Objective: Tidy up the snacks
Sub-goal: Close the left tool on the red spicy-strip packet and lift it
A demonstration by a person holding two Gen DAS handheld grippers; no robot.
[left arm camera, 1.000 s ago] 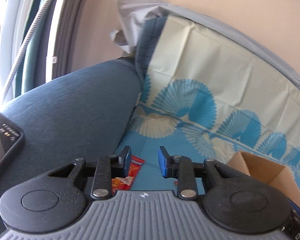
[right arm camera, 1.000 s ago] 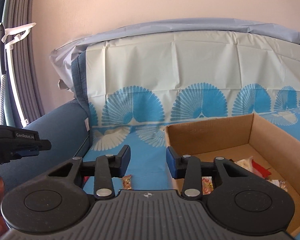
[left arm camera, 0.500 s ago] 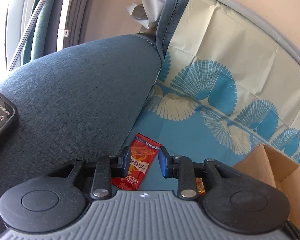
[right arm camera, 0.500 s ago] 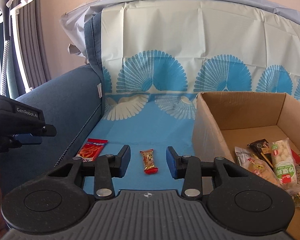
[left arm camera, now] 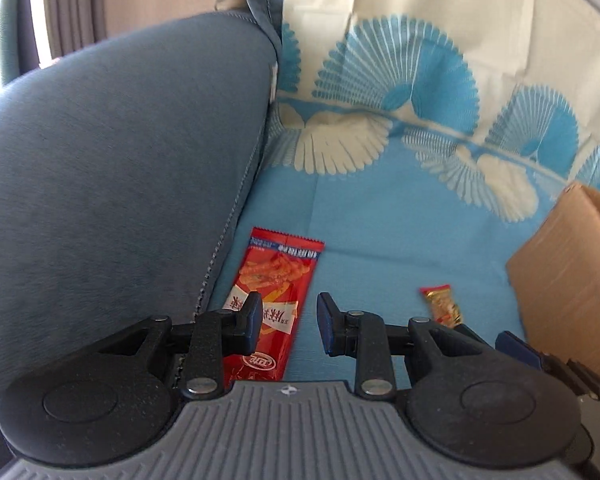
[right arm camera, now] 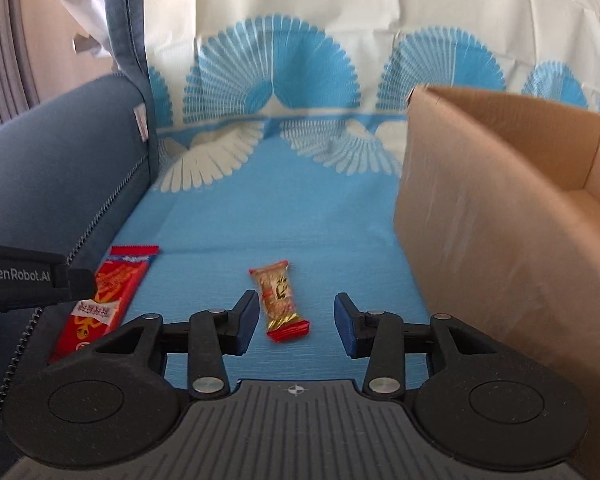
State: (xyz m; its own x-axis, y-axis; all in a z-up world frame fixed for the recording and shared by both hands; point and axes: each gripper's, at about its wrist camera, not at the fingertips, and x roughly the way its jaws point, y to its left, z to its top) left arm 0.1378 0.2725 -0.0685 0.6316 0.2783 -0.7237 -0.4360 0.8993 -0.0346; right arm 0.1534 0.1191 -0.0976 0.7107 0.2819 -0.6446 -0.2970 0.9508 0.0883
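A long red snack packet (left arm camera: 278,276) lies on the blue cloth beside the sofa arm. My left gripper (left arm camera: 286,322) hovers just over its near half, open, and the pads do not touch it. A small gold and red wrapped snack (right arm camera: 280,300) lies in the middle of the cloth. My right gripper (right arm camera: 296,324) is open above its near end, with the snack showing in the gap between the fingers. The same small snack (left arm camera: 442,306) appears to the right in the left wrist view. An open cardboard box (right arm camera: 480,240) stands on the right; a bit of a packet shows inside it.
The dark blue sofa arm (left arm camera: 120,160) rises close on the left. A blue cloth with a white and blue fan print (right arm camera: 300,220) covers the seat and the backrest. The left tool's black casing (right arm camera: 20,280) reaches in from the left over the red packet (right arm camera: 112,292).
Both grippers have come down and forward toward the seat. The red packet and the small snack have grown larger and now lie under the left and right fingers. A phone has left the left view.
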